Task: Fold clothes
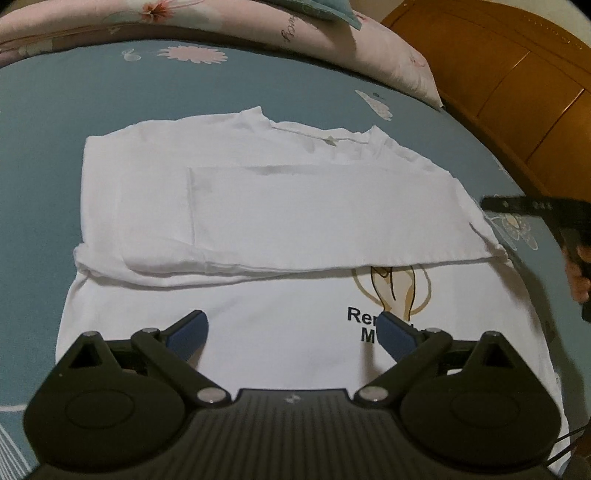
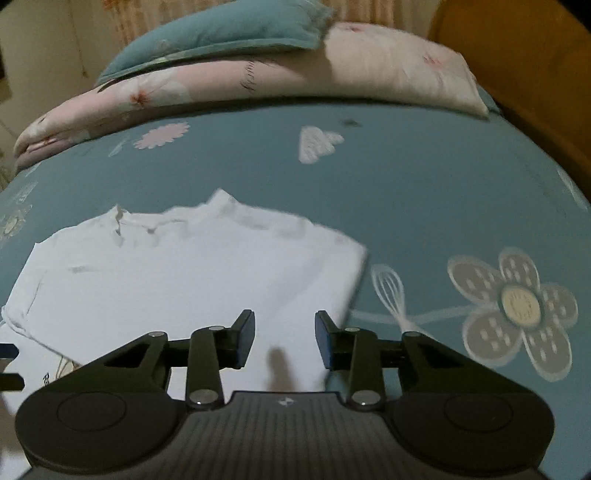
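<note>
I am looking down at a bed covered by a teal sheet point(image 1: 44, 155) printed with pale flowers. A white T-shirt point(image 1: 258, 206) lies flat on it, and its sides and sleeves are folded in over the body. The collar end points away from me, toward a pink floral quilt point(image 2: 229, 85) and a teal pillow point(image 2: 221, 29) bunched at the far edge. A printed logo point(image 1: 391, 291) with black letters shows on the near part of the shirt.

My left gripper point(image 1: 293, 332) hovers over the near part of the shirt, its blue-padded fingers spread wide apart, with nothing between them. My right gripper point(image 2: 284, 341) hangs above the shirt's right edge, its fingers partly apart and holding nothing; cloth and sheet show through the gap. In the left view it also appears at the right border as a dark shape, with a hand point(image 1: 580, 273) wrapped around it. A wooden headboard point(image 1: 517, 74) stands on the right.
</note>
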Motion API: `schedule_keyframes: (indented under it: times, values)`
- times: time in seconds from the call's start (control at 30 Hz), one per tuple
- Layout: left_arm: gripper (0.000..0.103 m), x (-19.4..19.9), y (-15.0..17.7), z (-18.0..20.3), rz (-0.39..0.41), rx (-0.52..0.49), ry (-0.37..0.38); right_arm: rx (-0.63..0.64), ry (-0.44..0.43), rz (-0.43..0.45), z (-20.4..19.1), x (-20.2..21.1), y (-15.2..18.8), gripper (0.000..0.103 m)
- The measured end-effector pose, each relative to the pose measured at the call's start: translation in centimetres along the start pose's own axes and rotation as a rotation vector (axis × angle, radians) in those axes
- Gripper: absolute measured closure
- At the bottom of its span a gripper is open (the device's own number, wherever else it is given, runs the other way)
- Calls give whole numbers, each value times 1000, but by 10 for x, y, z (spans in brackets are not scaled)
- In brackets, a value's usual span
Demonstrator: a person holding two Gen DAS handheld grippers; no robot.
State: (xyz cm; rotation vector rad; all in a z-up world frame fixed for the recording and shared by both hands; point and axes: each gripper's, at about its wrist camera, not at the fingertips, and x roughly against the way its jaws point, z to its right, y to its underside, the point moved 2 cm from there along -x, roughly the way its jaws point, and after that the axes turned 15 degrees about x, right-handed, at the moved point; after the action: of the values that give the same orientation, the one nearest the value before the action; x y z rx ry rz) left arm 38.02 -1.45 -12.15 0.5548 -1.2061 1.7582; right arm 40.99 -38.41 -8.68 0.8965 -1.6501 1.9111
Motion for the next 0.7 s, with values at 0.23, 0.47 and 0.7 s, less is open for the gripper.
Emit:
schedule_keyframes:
  times: [0.23,0.47,0.7]
  values:
    - [1,-2,-3,-7,-8,34,54,-43,41,-78,8,-36,3,57]
    - [1,2,-6,-31,9,132,204,-90,109,-37,14,36,30,52]
    - [1,24,7,-15,-24,101,110,8,54,53,-48,126,71,42]
